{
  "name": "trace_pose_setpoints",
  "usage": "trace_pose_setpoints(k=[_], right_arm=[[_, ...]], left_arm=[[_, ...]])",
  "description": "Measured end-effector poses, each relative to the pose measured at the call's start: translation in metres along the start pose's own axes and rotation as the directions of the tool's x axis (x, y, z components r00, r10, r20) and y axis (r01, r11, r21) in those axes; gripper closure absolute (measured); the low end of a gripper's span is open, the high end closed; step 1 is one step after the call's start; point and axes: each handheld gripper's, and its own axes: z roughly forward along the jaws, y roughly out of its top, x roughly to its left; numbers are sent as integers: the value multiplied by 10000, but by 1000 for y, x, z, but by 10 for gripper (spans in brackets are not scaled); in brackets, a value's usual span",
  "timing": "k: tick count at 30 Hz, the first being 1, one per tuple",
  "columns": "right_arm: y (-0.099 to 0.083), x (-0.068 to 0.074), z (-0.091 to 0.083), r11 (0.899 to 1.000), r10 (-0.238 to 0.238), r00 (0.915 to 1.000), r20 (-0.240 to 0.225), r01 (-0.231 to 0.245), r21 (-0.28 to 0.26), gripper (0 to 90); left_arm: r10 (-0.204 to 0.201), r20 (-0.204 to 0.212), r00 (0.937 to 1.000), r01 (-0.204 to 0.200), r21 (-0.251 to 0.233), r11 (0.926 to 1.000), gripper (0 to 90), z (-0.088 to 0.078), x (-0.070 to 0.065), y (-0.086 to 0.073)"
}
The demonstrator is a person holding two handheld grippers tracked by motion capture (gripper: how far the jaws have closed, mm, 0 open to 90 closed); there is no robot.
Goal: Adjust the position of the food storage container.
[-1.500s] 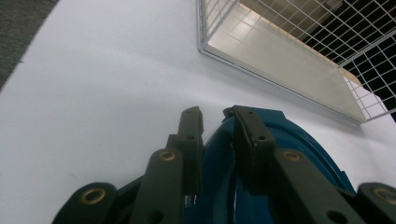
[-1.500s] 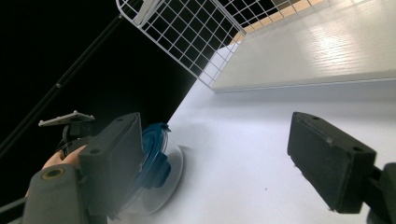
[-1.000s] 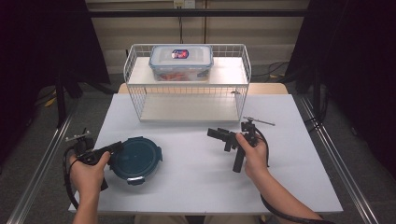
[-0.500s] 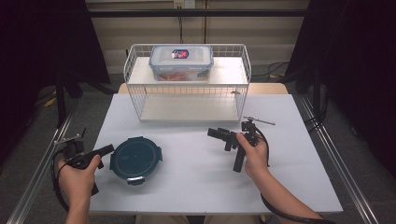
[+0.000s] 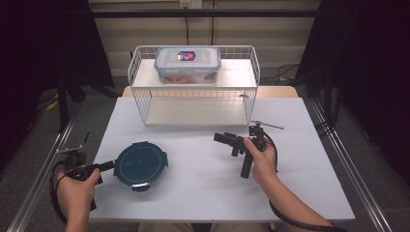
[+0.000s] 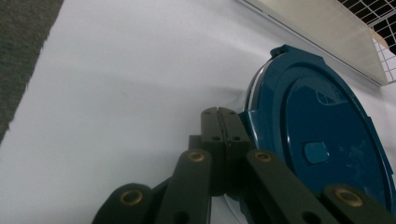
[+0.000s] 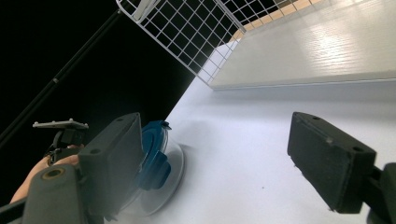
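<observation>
Now the left tool [image 5: 107, 166], its jaws just pressed together on nothing, sits beside the round blue container [image 5: 141, 165] on the worktop [image 5: 203, 193], the right tool [image 5: 227, 140] spread, so regripping likely needs reopening.

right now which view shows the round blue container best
The high view: the round blue container shows whole, lid on, sitting on the table just right of the left tool. The left gripper view shows only part of its lid, close up. The right gripper view shows it side-on, partly behind a jaw.
</observation>
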Motion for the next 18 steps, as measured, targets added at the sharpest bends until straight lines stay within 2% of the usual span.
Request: trace_pose_setpoints(k=[1,4,7,8,11,13,14,16,18], right_arm=[[0,0,0,10000,-3,10000,-3,3,7,181],[0,0,0,10000,-19,10000,-7,19,-8,181],[0,0,-1,10000,-60,10000,31,60,-7,181],[0,0,0,10000,-49,10000,78,49,-23,181],[0,0,0,10000,-69,10000,28,69,-20,181],[0,1,0,10000,-79,9999,71,79,-16,181],[0,1,0,10000,-71,10000,53,71,8,181],[0,2,1,10000,-77,10000,3,77,16,181],[-1,2,2,10000,-35,10000,-20,35,37,181]], left_arm=[[-116,172,9998,115,57,9999,900,1,1,-1],[-185,129,9997,180,346,9992,900,2,2,-2],[-248,-16,9997,249,376,9990,900,2,0,-2],[-286,168,9995,280,316,9991,900,3,1,-3],[-402,141,9991,396,466,9981,900,2,0,-3],[-426,296,9987,412,479,9980,900,4,-3,-4],[-315,164,9994,304,648,9974,900,5,-5,-4],[-400,508,9979,370,592,9976,900,10,-11,-6],[-321,440,9985,287,765,9967,900,14,-17,-7]])
